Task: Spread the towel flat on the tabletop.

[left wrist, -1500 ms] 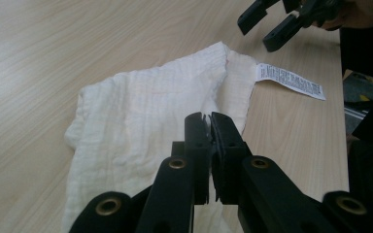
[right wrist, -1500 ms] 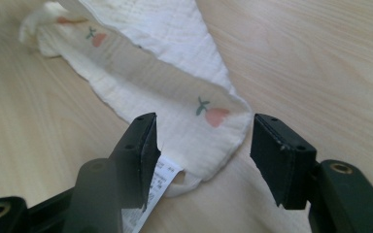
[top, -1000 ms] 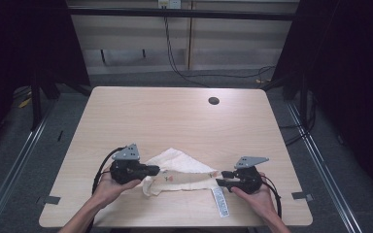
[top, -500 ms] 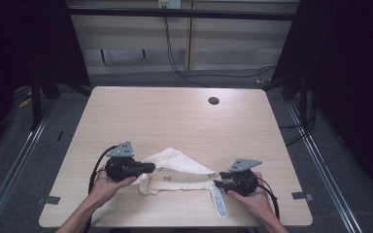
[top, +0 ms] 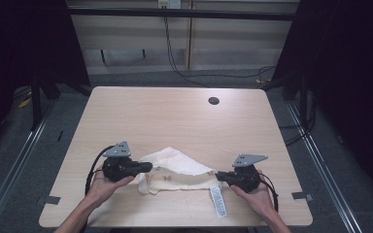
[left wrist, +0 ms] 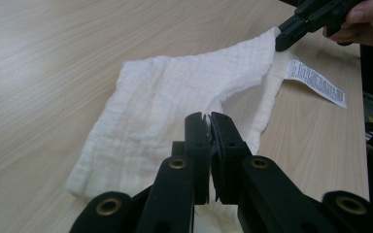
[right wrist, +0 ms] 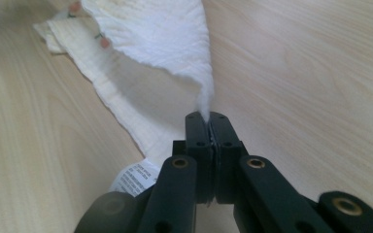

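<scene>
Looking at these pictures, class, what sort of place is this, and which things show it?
Probably a recording workspace or lab: a bare wooden table boxed in by dark curtains, cables trailing behind, and a white cloth pinched between a left hand-held gripper and a right hand-held gripper.

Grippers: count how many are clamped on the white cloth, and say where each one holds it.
2. The left gripper pinches the cloth at its left end; the right gripper pinches its right corner, above the label.

Right tongs (right wrist: 208,118) pinch white cloth (right wrist: 160,39) corner; label (right wrist: 133,178) beneath, on table (right wrist: 311,73)
</scene>
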Demonstrator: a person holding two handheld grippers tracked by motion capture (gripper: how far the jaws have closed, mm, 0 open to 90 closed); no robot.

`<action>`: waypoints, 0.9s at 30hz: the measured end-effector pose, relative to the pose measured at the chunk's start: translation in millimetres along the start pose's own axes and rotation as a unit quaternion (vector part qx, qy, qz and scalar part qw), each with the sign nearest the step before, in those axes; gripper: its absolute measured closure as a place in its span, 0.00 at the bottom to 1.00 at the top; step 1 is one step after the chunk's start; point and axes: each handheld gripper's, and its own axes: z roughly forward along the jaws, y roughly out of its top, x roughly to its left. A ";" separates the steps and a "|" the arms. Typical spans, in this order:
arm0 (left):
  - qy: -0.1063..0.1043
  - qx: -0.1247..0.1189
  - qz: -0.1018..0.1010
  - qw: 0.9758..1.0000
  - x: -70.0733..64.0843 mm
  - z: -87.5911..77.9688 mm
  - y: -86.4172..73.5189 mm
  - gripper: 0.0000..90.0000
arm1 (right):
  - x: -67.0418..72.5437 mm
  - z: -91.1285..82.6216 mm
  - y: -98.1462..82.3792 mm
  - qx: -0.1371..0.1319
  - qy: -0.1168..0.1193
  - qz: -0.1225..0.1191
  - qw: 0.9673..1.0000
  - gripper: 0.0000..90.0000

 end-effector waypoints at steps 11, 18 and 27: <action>0.011 -0.028 0.011 0.999 1.5 -13.0 11.9 0.96 | -6.6 -20.4 22.7 -0.050 0.048 0.012 0.998 0.99; 0.023 -0.052 0.014 0.998 1.7 -29.3 24.5 0.97 | -18.8 -29.9 48.0 -0.073 0.058 0.015 0.996 0.99; 0.040 -0.088 0.032 0.995 -7.5 -37.8 39.4 0.97 | -16.9 -48.1 84.0 -0.096 0.057 0.002 0.994 0.99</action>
